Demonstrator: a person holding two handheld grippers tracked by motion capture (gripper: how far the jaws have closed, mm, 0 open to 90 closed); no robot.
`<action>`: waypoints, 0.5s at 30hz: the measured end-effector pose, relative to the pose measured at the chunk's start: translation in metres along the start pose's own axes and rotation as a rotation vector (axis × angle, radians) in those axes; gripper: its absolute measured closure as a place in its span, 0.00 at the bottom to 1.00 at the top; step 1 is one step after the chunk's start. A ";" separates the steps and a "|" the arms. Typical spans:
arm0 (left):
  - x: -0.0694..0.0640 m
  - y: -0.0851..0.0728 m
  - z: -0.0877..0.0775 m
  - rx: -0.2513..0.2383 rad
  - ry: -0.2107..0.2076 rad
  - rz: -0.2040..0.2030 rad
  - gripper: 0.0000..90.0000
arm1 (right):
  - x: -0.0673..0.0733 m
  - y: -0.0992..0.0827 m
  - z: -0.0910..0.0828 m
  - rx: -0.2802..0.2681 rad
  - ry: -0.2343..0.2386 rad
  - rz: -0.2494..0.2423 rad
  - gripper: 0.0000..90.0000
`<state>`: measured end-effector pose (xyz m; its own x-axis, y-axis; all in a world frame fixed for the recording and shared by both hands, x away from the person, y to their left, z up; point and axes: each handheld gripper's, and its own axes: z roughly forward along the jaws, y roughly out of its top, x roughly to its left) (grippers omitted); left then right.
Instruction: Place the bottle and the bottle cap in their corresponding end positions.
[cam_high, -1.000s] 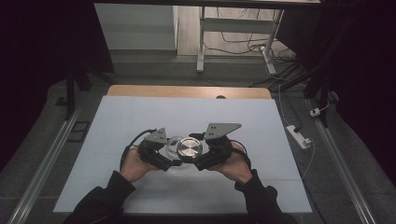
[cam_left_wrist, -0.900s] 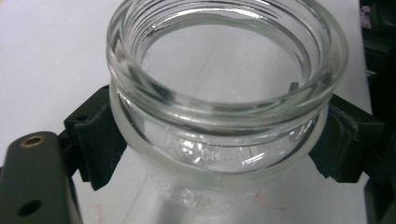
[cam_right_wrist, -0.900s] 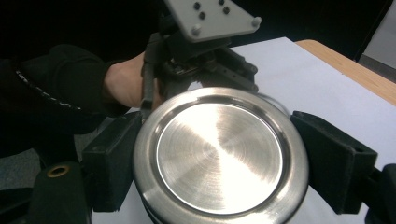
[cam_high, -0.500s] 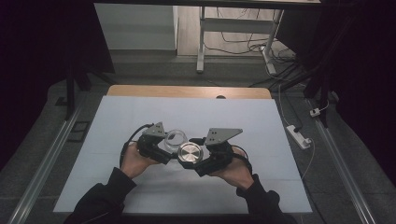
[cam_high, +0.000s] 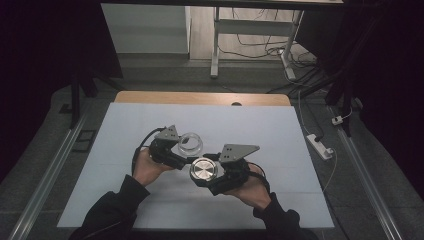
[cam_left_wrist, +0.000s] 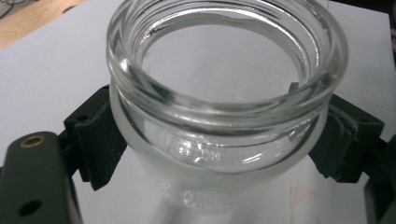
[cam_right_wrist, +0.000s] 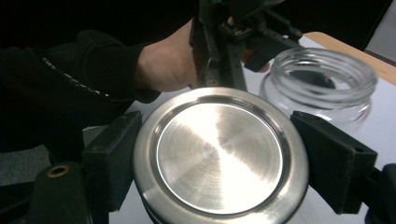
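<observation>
The left claw (cam_high: 186, 150) grips a clear glass jar (cam_high: 190, 143), its two black jaws pressing the jar's rounded body from either side just below the threaded neck. In the left gripper view the jar (cam_left_wrist: 224, 116) stands upright with its mouth open and uncovered, and the pale worktop (cam_left_wrist: 56, 79) shows through the glass. In the high view the jar sits a little to the 11 o'clock side of the worktop's (cam_high: 280, 125) centre, and whether its base rests on the surface I cannot tell.

The right claw (cam_high: 205, 172) is closed on a round brushed-metal lid (cam_high: 203, 169), one jaw at 9 o'clock of the lid and the other at 3 o'clock. In the right gripper view the lid (cam_right_wrist: 219, 154) lies face up and roughly level between the jaws, its rim raised around a flat middle. The jar (cam_right_wrist: 322, 84) stands at about 1 o'clock beyond the lid, apart from it, with the left claw (cam_right_wrist: 289, 60) and the person's left hand (cam_right_wrist: 163, 65) at 12 o'clock.

In the high view the lid sits at 5 o'clock of the jar, just beside it, and the person's right hand (cam_high: 250, 187) holds its gripper near the worktop's middle, toward the near edge
</observation>
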<state>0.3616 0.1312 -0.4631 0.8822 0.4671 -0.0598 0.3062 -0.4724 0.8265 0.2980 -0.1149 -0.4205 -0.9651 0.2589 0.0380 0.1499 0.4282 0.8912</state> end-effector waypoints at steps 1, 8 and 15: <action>0.000 0.001 0.000 -0.001 0.002 0.003 0.17 | 0.001 -0.001 0.000 0.000 -0.003 -0.002 0.21; 0.004 0.008 0.006 -0.009 0.009 0.008 0.17 | 0.007 -0.009 0.001 0.000 -0.006 -0.005 0.21; 0.008 0.010 0.013 -0.011 0.017 0.004 0.17 | 0.012 -0.019 0.001 -0.004 -0.010 0.002 0.21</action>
<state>0.3768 0.1206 -0.4631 0.8773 0.4777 -0.0468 0.2984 -0.4666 0.8326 0.2840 -0.1191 -0.4378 -0.9627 0.2684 0.0354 0.1512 0.4245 0.8927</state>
